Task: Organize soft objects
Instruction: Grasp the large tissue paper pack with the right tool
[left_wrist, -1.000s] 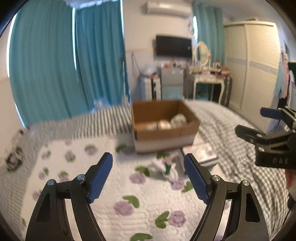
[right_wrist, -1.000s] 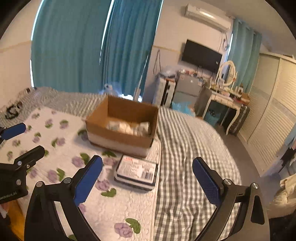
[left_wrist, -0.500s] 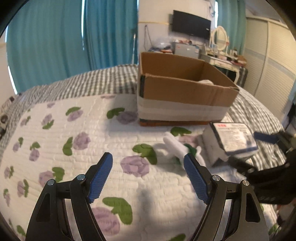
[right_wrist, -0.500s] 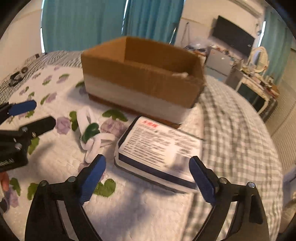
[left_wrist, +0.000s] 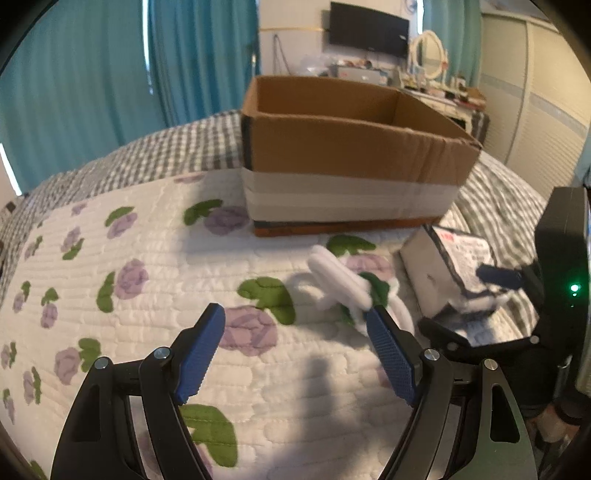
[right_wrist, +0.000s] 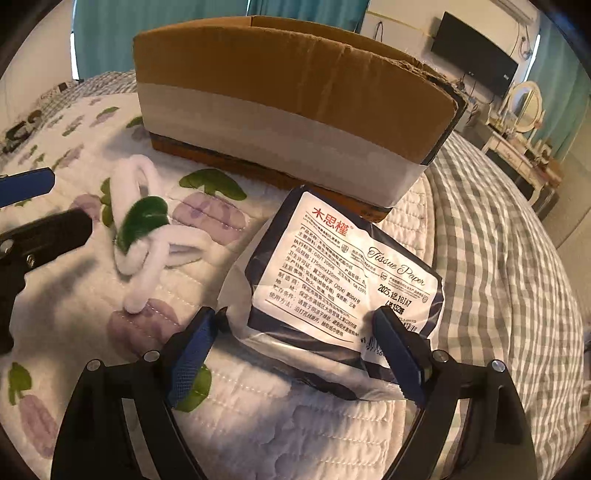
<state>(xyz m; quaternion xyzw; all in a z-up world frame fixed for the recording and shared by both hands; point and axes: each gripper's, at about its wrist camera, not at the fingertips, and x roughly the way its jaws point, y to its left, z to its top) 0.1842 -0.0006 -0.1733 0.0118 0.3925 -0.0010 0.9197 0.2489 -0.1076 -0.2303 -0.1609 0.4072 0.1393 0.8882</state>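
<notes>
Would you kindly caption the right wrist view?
Open right gripper straddles a tissue pack before a cardboard box.

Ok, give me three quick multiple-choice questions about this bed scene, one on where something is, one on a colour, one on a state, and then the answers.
1. Where does the tissue paper pack lie?
A. inside the cardboard box
B. on the quilt in front of the cardboard box
C. on the dresser

2. What colour is the tuft on the white plush toy?
A. green
B. red
C. yellow

3. How do the jaws of the right gripper stand?
A. shut on the plush toy
B. shut and empty
C. open, one on each side of the pack's near end

Answers:
1. B: the pack rests on the flowered quilt, just short of the cardboard box.
2. A: a green tuft sits among the toy's white loops.
3. C: both blue pads stand apart, with the pack's near end between them.
</notes>
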